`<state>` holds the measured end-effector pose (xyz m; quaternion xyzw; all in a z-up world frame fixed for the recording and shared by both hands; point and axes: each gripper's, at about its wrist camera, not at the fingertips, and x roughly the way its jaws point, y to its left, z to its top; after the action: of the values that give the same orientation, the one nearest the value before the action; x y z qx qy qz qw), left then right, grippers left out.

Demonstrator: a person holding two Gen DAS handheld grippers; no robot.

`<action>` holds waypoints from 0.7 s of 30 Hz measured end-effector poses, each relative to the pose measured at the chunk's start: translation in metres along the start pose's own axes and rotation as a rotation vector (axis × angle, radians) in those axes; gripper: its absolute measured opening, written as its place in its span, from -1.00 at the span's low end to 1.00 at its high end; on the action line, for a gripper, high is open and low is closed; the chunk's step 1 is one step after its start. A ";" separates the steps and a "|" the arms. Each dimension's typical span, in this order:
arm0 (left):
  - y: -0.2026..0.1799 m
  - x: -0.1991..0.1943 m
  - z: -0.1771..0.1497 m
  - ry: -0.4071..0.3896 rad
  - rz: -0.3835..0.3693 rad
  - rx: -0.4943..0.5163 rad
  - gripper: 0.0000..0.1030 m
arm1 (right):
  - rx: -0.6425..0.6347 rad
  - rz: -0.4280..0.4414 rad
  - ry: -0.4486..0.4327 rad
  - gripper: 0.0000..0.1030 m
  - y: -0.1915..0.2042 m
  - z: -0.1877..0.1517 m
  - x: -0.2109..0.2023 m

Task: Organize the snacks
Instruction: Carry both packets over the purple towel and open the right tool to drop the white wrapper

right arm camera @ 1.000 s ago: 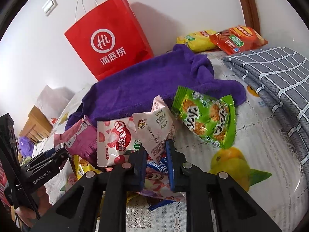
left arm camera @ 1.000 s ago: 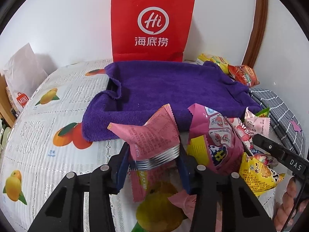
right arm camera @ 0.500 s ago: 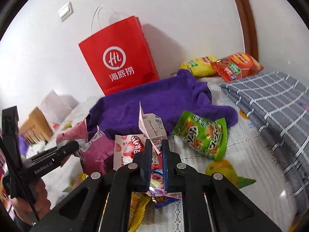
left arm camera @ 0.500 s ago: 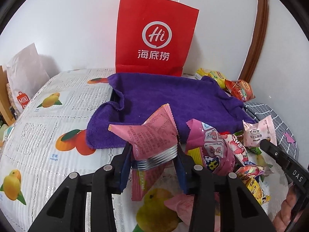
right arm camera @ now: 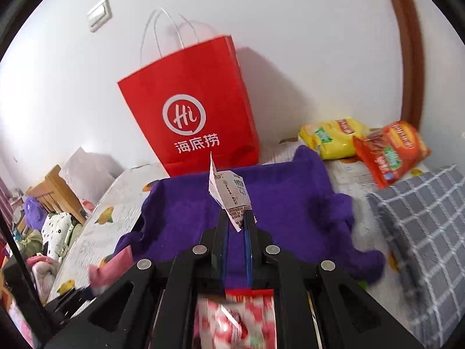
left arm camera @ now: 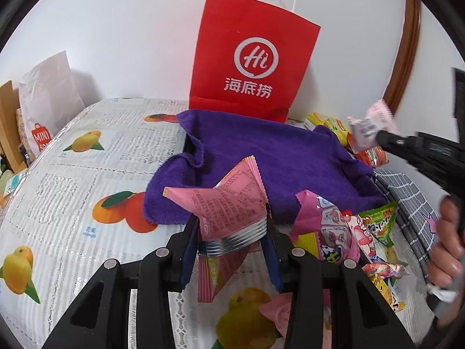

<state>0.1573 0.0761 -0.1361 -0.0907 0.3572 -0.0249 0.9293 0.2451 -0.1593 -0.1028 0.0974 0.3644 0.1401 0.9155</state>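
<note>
Partly, the pile of snacks (left arm camera: 363,241) is cut off by the black fingers of the left gripper (left arm camera: 232,232), and in the right wrist view a red and white packet (right arm camera: 235,320) at the bottom edge is too blurred to read. A table cloth with fruit prints (left arm camera: 72,192) covers the surface; on it lies a purple towel (left arm camera: 279,157), and behind it a red paper bag (left arm camera: 250,61) stands against the white wall. The left gripper pinches a pink snack packet (left arm camera: 229,203), crumpled, with a silver band, above the cloth just before the towel. The right gripper (right arm camera: 237,218) is pressed together on a small white packet (right arm camera: 231,192), held over the towel. A yellow bag (right arm camera: 331,136) and an orange bag (right arm camera: 389,148) lie behind, near the wall.
</note>
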 end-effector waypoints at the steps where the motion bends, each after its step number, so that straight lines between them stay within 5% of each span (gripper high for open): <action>1: 0.001 0.000 0.000 -0.001 -0.003 -0.008 -0.25 | 0.006 0.003 0.008 -0.82 -0.004 0.000 0.007; 10: 0.006 0.003 0.001 0.021 -0.052 -0.061 -0.25 | 0.014 -0.023 0.041 -0.82 -0.028 -0.010 0.035; 16: 0.011 -0.006 0.005 -0.007 -0.053 -0.086 -0.25 | 0.129 0.013 0.111 -0.81 -0.054 -0.014 0.046; 21: 0.014 -0.008 0.018 -0.004 -0.057 -0.096 -0.25 | 0.096 -0.058 0.096 -0.82 -0.055 -0.017 0.045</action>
<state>0.1632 0.0931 -0.1205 -0.1454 0.3534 -0.0341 0.9235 0.2745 -0.1956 -0.1590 0.1237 0.4168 0.1006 0.8949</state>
